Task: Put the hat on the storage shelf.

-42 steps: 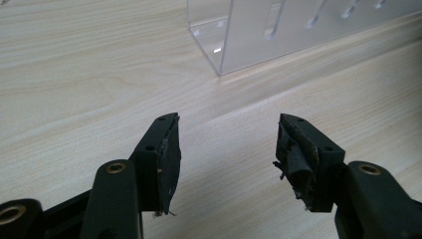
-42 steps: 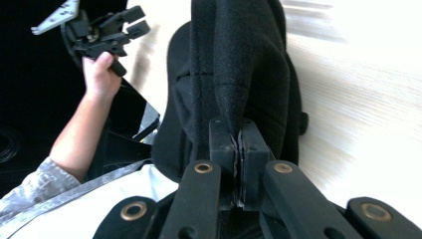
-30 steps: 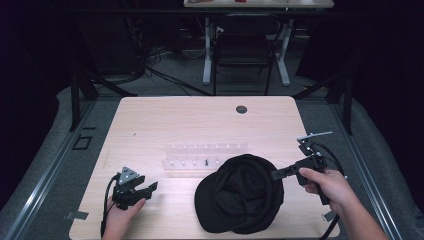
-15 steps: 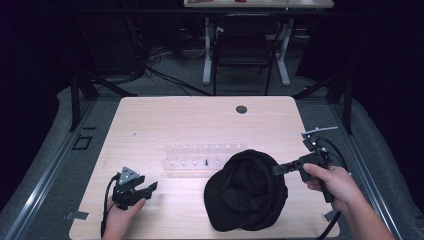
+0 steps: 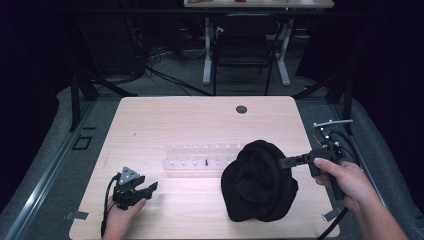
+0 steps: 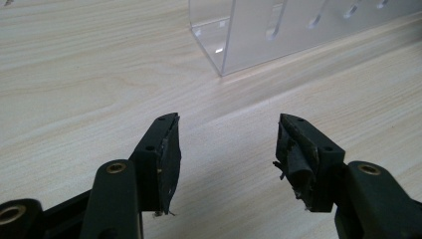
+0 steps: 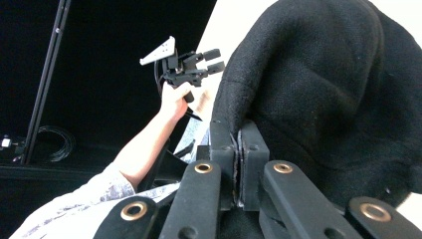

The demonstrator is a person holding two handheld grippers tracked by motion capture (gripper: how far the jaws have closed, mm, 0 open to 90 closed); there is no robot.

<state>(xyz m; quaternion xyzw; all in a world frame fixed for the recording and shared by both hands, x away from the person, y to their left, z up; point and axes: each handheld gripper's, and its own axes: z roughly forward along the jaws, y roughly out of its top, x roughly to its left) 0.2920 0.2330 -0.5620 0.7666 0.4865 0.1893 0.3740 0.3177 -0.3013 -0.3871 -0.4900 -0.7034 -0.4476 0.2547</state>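
Pale wood tabletop (image 5: 165, 125) in a dark room, with a chair (image 5: 242, 47) and a second table's legs visible beyond its far edge. On the near right part of the tabletop sits a black hat (image 5: 257, 182), its brim edge lifted on the right side. My right gripper (image 5: 286, 161) comes in from the right and is clamped on that brim; in the right gripper view (image 7: 239, 149) its jaws stand pressed together with the black cloth of the hat (image 7: 323, 89) caught between them. A clear acrylic rack (image 5: 200, 156) with a row of slots lies across the table's middle, just left of the hat; its corner shows in the left gripper view (image 6: 259, 35). My left gripper (image 5: 145, 189) rests at the near left of the table, well apart from the hat, its jaws spread apart and holding nothing, bare wood between them in its own view (image 6: 226, 149). A round dark grommet (image 5: 241, 109) sits near the far edge.
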